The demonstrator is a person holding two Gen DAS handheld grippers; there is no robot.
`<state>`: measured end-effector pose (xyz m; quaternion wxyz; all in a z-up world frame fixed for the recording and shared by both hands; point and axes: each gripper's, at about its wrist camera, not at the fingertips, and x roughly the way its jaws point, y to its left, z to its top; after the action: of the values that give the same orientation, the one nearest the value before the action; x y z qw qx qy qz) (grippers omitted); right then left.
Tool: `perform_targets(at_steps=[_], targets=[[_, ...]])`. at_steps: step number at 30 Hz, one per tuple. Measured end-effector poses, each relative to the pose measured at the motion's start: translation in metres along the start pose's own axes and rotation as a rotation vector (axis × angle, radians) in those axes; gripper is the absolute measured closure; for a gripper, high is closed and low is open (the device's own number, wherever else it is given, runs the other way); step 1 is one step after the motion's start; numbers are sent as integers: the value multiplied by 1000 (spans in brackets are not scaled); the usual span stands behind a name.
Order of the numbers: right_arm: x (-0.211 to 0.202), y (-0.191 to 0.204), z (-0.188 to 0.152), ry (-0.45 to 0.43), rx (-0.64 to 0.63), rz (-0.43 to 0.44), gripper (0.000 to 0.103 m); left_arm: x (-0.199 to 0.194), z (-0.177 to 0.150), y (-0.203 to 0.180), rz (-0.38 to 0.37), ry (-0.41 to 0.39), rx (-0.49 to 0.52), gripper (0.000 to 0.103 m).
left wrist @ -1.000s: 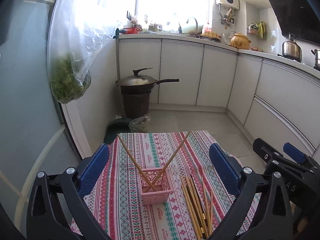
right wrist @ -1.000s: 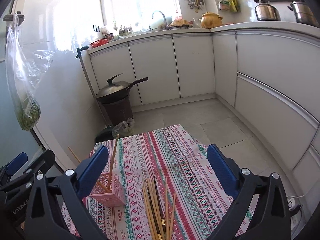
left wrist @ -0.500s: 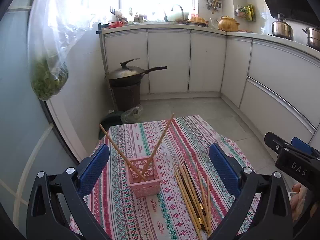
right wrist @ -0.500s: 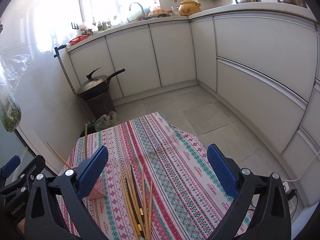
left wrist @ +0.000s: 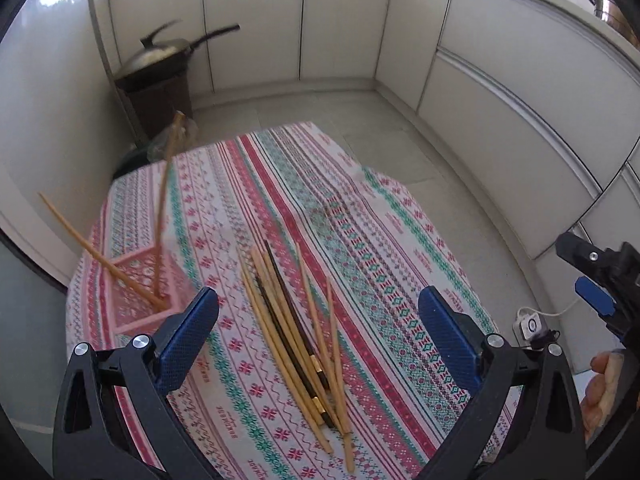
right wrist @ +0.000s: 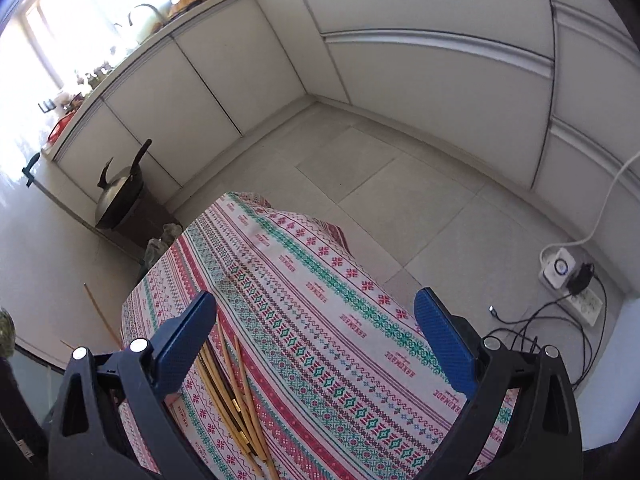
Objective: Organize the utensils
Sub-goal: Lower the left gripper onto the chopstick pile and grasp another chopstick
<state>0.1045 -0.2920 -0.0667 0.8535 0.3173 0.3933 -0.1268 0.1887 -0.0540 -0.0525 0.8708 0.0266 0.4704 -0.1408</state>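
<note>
— What's the room like from where you stand?

— A kitchen. White cabinets (left wrist: pixel 340 20) run along two walls, the floor (right wrist: pixel 400 184) is pale tile, and a small table wears a striped, patterned cloth (left wrist: pixel 360 240). Far ahead of both claws a lidded wok (left wrist: pixel 168 48) sits on a dark bin.

— Do the two cameras differ?

— They do. The left one shows a pink basket (left wrist: pixel 136 292) ahead and to the left of the left claw (left wrist: pixel 318 332), with two chopsticks leaning out of it, a bit blurred. At its right edge you catch the right claw's side and part of a hand (left wrist: pixel 600 396). The right one shows a power strip (right wrist: pixel 576 292) and cables on the floor to its right, plus the bright window and sink far off to the left; the basket is hidden there.

— And the claws?

— Both gape wide, nothing between the blue pads, touching nothing. The loose chopsticks (left wrist: pixel 296 340) lie in a fanned pile on the cloth, right between the left claw's fingers and just ahead. For the right claw (right wrist: pixel 316 340) that pile (right wrist: pixel 236 396) sits by its left finger, partly under it.
</note>
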Motion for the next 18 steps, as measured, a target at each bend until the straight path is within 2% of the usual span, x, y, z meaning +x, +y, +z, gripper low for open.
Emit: perform_targets(at_steps=[3, 5, 7, 8, 11, 16, 18], targets=[[18, -16, 1, 107, 67, 30, 7, 49, 13, 1, -26, 115, -48, 9], [25, -22, -2, 160, 89, 51, 7, 80, 20, 7, -31, 188, -92, 21], [35, -25, -4, 205, 105, 66, 7, 107, 25, 14, -30, 260, -123, 43], [39, -25, -5, 223, 110, 69, 7, 118, 29, 17, -28, 281, -136, 46], [51, -25, -8, 282, 117, 83, 7, 142, 36, 23, -7, 294, -159, 49], [65, -25, -12, 342, 137, 99, 7, 177, 38, 23, 5, 342, -151, 68], [68, -24, -13, 358, 146, 102, 7, 189, 37, 24, 19, 353, -150, 69]])
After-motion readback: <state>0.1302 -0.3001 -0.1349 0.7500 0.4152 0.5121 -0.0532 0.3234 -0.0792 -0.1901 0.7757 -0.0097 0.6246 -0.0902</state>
